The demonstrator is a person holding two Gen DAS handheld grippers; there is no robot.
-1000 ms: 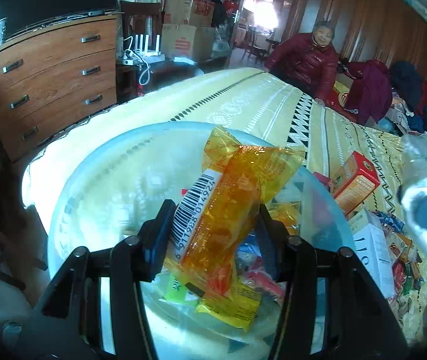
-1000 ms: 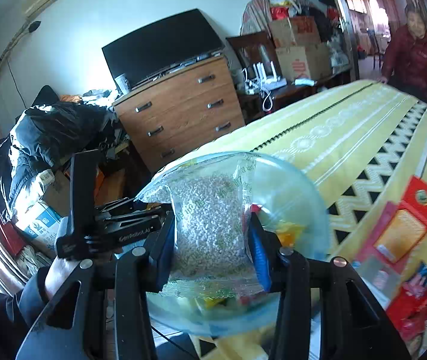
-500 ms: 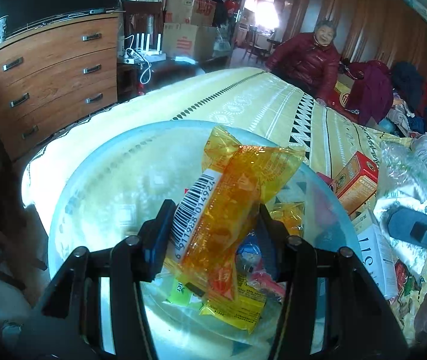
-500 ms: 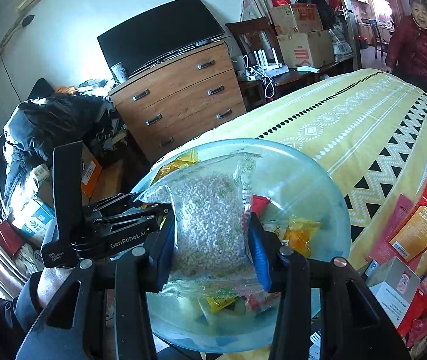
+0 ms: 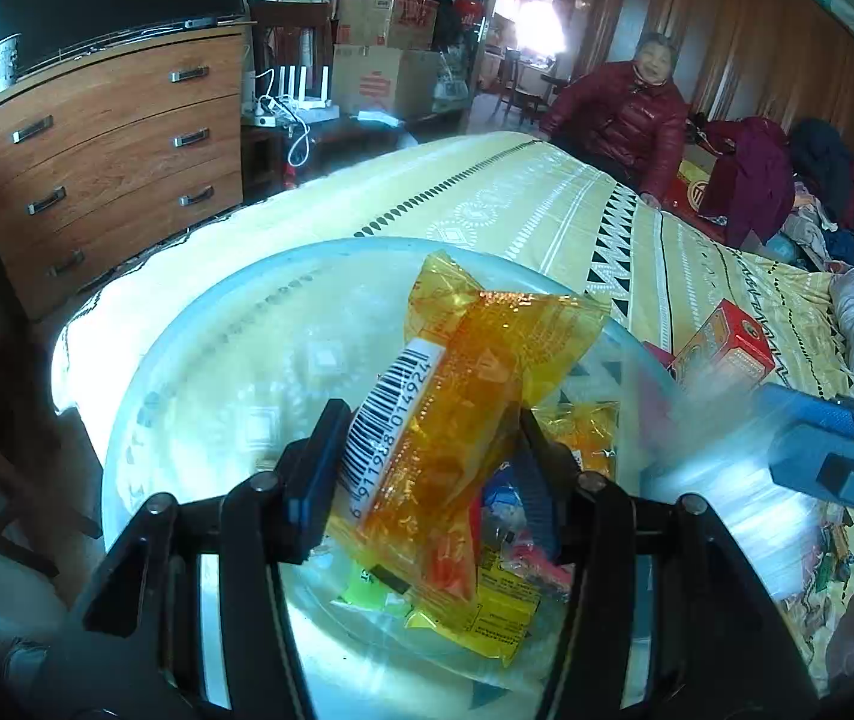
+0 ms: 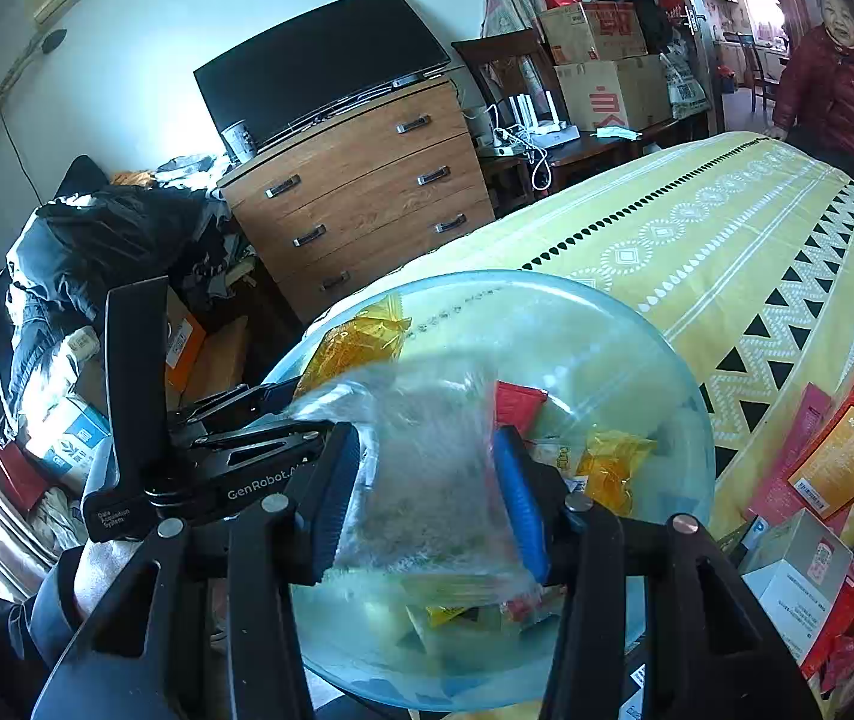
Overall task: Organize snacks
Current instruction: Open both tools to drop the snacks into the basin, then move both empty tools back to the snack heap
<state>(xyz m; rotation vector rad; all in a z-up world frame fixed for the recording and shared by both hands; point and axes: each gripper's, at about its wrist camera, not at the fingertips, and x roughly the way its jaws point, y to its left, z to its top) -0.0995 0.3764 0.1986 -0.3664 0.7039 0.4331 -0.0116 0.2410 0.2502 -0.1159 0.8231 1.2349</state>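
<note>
Over the bowl (image 6: 637, 360), the right gripper (image 6: 427, 498), its jaws just easing apart, barely pinches the clear bag (image 6: 421, 480), so open fully and let it drop straight while the left gripper (image 5: 421, 474) clamps the orange packet (image 5: 457, 408).

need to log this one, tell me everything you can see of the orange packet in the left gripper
The orange packet is a translucent amber plastic wrapper, crinkled, with a white barcode label on its left side and a crimped, flared top end. It stands tilted, top leaning right, clamped at mid-body between the fingers of the left gripper. It hangs over the clear bowl, above other wrapped snacks lying inside. What it contains cannot be made out.
</note>
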